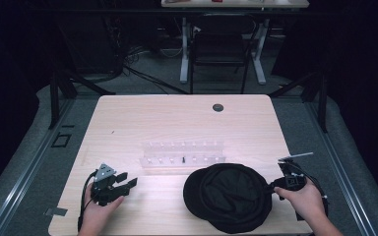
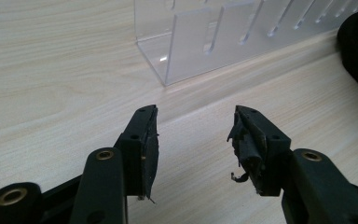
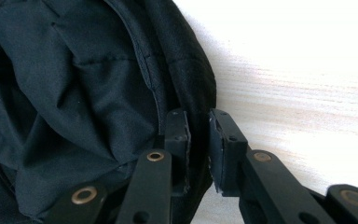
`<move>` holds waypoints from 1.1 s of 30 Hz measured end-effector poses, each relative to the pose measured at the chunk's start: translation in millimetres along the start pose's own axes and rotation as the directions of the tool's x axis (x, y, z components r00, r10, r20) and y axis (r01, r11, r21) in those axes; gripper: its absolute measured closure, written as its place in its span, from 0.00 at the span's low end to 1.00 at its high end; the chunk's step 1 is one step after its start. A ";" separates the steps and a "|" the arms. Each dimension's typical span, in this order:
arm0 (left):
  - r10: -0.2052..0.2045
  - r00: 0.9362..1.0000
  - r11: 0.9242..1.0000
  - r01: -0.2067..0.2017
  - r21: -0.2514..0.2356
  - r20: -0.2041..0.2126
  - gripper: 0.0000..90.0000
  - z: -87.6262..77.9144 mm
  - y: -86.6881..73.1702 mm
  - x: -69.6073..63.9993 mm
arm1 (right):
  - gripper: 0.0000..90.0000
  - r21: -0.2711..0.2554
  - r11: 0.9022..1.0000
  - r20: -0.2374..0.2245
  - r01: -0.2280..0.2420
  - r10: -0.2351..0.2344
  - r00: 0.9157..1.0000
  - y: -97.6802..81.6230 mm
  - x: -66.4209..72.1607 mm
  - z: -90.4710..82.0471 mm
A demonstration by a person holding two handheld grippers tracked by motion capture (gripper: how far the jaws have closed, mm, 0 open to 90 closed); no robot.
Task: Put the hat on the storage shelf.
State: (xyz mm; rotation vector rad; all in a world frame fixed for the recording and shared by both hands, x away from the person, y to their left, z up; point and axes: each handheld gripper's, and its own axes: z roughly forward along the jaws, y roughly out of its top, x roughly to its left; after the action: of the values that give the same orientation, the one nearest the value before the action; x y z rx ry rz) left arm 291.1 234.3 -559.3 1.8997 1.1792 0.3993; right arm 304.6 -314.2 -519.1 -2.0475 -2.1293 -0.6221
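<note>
1 table (image 1: 142, 118), light wood, is seen w/ 1 black cap (image 1: 229, 196) laid upside down at its near right, lining up. 1 clear acrylic rack (image 1: 182, 153), two rows of slots, is set just behind the cap, approx. mid-table. 2 tools are counted. Right tool (image 3: 198, 122) is placed at the cap's right rim, jaws nearly closed w/ the rim edge between them; whether it is pinched can't be told. Left tool (image 2: 193, 126) is held wide open over bare wood, nothing gripped, well apart from the cap.
</note>
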 end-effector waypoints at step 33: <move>0.004 1.000 1.000 -0.004 0.004 -0.002 0.56 0.4 0.2 -0.3 | 0.97 0.139 0.990 -0.024 -0.032 0.036 0.999 12.0 3.3 7.2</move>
State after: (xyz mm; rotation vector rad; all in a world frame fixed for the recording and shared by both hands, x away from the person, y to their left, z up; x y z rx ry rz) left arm 291.3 233.8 -559.3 1.9056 1.1782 0.4017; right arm 317.5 -308.4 -521.9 -1.9858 -2.0564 -0.4799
